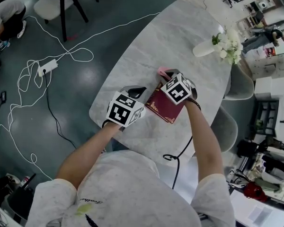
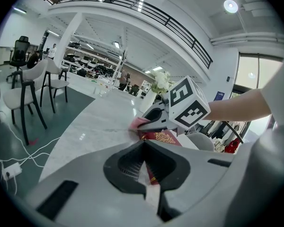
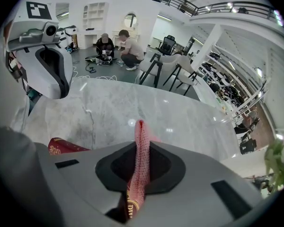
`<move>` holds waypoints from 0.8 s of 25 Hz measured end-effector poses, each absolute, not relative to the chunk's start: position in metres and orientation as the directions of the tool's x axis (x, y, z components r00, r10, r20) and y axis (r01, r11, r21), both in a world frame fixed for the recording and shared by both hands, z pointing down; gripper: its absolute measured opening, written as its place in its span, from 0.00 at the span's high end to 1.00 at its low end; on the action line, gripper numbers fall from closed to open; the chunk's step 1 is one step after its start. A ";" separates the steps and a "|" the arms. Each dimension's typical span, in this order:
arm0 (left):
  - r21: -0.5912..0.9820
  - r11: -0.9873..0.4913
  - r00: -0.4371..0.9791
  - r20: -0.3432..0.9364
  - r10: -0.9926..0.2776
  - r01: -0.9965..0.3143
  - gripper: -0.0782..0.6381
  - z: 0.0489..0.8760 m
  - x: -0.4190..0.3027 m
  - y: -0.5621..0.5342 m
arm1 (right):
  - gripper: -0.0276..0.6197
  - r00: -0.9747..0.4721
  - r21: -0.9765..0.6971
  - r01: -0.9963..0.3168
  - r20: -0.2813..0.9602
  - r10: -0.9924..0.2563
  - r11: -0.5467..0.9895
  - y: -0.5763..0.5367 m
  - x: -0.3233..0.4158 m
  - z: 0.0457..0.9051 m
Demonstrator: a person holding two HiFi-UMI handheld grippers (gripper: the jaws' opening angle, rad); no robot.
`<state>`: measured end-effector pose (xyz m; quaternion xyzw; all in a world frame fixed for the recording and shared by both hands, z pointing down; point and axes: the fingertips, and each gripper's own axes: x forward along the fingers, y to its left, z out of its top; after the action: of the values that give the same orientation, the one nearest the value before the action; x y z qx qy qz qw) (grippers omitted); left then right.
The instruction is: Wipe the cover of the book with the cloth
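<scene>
A dark red book [image 1: 163, 110] with gold print lies on the marble table [image 1: 146, 51]. My left gripper [image 1: 138, 92] is at its left edge, and in the left gripper view the jaws of the left gripper [image 2: 144, 144] are shut on the edge of the book [image 2: 162, 137]. My right gripper [image 1: 166, 75] hangs over the book's far end, shut on a pink cloth [image 1: 162, 71]. In the right gripper view the cloth [image 3: 139, 157] stands pinched upright in the right gripper [image 3: 140, 143], with a corner of the book [image 3: 61, 146] below left.
A white vase of white flowers [image 1: 217, 45] lies on the table's far right. Grey chairs [image 1: 239, 82] line the right edge. A black cable [image 1: 173, 157] hangs off the near edge. White cords and a power strip [image 1: 47, 67] lie on the floor at left.
</scene>
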<state>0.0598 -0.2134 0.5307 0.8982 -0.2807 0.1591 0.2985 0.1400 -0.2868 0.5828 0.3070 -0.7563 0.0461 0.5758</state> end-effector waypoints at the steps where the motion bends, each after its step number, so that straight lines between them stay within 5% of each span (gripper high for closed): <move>1: 0.446 -0.665 0.792 0.453 -0.410 -0.599 0.88 0.531 0.059 -0.213 | 0.93 -0.150 0.283 -0.516 0.899 -0.411 0.808 -0.286 0.139 0.583; 20: 0.434 -0.676 0.793 0.449 -0.411 -0.596 0.88 0.525 0.054 -0.204 | 0.93 -0.158 0.272 -0.508 0.903 -0.399 0.817 -0.269 0.128 0.585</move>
<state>0.0545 -0.2042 0.5246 0.9013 -0.2792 0.1593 0.2902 0.1277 -0.2694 0.5849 0.2984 -0.7595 0.0472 0.5761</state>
